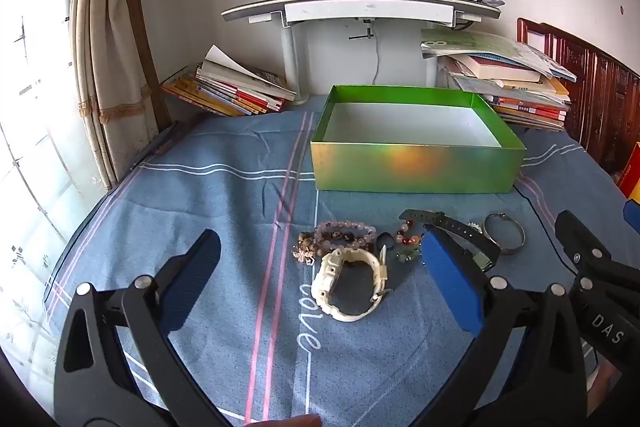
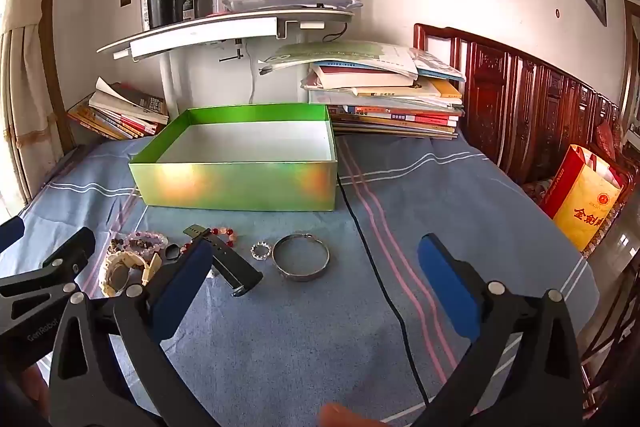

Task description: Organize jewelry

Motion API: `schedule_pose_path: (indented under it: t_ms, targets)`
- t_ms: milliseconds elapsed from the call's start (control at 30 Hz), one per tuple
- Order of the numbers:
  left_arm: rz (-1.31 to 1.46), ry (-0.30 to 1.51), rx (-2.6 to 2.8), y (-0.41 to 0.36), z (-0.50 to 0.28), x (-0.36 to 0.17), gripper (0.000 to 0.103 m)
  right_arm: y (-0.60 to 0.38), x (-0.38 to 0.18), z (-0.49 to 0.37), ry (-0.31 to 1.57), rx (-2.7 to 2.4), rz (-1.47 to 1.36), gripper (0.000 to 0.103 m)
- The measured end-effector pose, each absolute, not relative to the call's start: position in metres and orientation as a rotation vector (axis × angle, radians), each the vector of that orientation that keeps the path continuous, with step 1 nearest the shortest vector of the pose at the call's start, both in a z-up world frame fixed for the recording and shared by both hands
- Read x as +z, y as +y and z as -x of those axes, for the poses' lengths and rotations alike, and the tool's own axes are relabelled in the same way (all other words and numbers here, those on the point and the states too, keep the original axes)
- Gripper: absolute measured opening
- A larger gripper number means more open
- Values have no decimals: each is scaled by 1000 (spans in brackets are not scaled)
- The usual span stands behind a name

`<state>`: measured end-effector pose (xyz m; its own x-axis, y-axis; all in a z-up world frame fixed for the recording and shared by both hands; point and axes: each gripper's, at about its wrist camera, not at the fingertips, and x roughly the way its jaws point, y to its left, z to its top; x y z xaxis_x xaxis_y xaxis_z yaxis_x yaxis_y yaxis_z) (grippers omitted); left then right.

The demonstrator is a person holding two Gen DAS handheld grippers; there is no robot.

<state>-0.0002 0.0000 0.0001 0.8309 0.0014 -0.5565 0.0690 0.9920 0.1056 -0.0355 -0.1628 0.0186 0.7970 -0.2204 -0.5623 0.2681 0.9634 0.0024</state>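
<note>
1. Left gripper (image 1: 320, 279): jaws spread wide, nothing held; hovers over the blue cloth (image 1: 224, 211) w/ the white watch (image 1: 350, 285) between its fingers in the left wrist view.
2. Right gripper (image 2: 316, 279): also wide open, empty; silver bangle (image 2: 301, 257) sits at 12 o'clock from its midpoint.
3. 1 green box (image 1: 416, 167), open top, white floor bare; at 12 o'clock from the jewelry row, apart from it.
4. Jewelry all on the cloth, none in the box: 1 white watch, 1 black strap watch (image 2: 230, 263), 1 silver bangle, 1 small bead ring (image 2: 261, 251).
5. Bead bracelets: pink one (image 1: 346, 233), brown one (image 1: 320, 242) touching it, red/green one (image 1: 408, 245) – 3 by my count; the cluster overlaps, so can't be sure.
6. Books: 2 stacks, at 10 o'clock (image 1: 232, 89) & 2 o'clock (image 1: 508, 83) of the box.
</note>
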Motion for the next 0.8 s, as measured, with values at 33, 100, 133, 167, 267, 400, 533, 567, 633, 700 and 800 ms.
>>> schedule_pose_path:
  t_ms: [33,100,133,167,267,400,533,567,633,700,800]
  targets:
    - [-122,590,-36,0,0,0,99,-163,18,36,594,-262,-83,101]
    - [-119,588,-34,0,1,1,99,-163,18,36,595,-262,-83,101]
    - [-117,586,-34,1,2,1,99,-163,18,36,596,-263,-82,101]
    - [-116,585,-33,1,3,2,99,-163,18,36,597,-263,-82,101]
    - [-118,587,-33,1,3,-4,99,-162,19,36,601,-265,-82,101]
    - [-117,588,-32,5,3,-3,99,-159,22,41,599,-263,-82,101]
    - [-112,596,-31,5,1,-1,99,-158,21,37,599,-263,-82,101]
    - [-111,598,-31,5,0,-1,99,-157,21,36,599,-265,-81,101]
    - [-111,597,-31,5,0,-1,99,-161,18,36,601,-260,-85,101]
    - [-111,595,-30,5,0,0,99,-162,17,36,603,-258,-85,101]
    - [-104,595,-32,7,0,-1,99,-161,17,35,607,-258,-81,101]
